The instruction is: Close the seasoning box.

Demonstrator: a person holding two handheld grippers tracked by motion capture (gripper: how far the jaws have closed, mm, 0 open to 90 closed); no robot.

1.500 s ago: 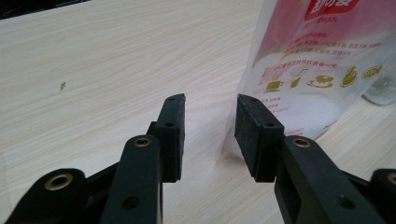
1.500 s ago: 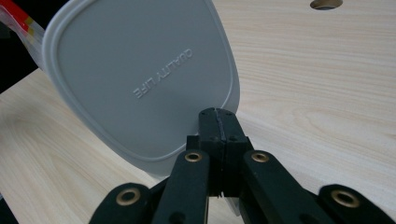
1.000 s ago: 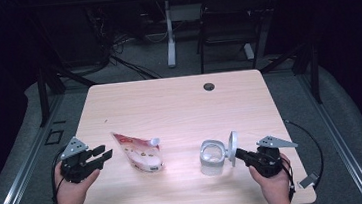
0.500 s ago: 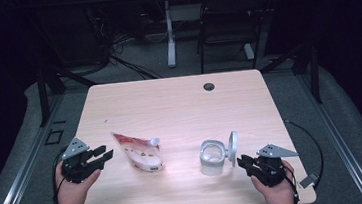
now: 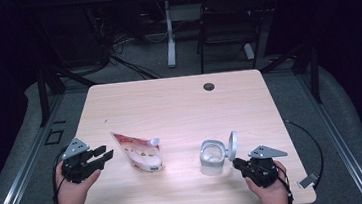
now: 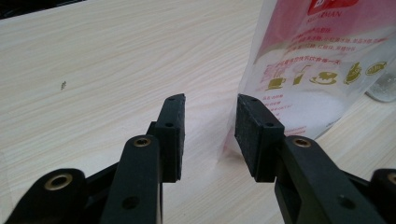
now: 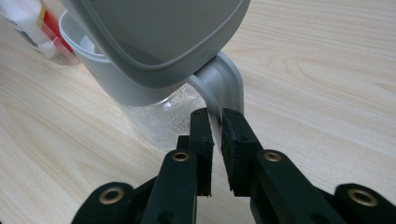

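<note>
While the left gripper (image 6: 208,128) gapes beside the pouch (image 6: 322,70), the right gripper (image 7: 215,140) pinches the jar (image 7: 154,112) handle

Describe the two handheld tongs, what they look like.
Both tongs, left and right, are black, each topped by a grey three-cornered plate and trailing a black cable. Their jaws carry flat black pads and brass-coloured rivets. No sleeves reach the person's forearms.

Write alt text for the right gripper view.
The right gripper has its two black jaws nearly closed around the grey handle of a clear jar with its grey lid flipped open, standing on a light wooden table.
</note>
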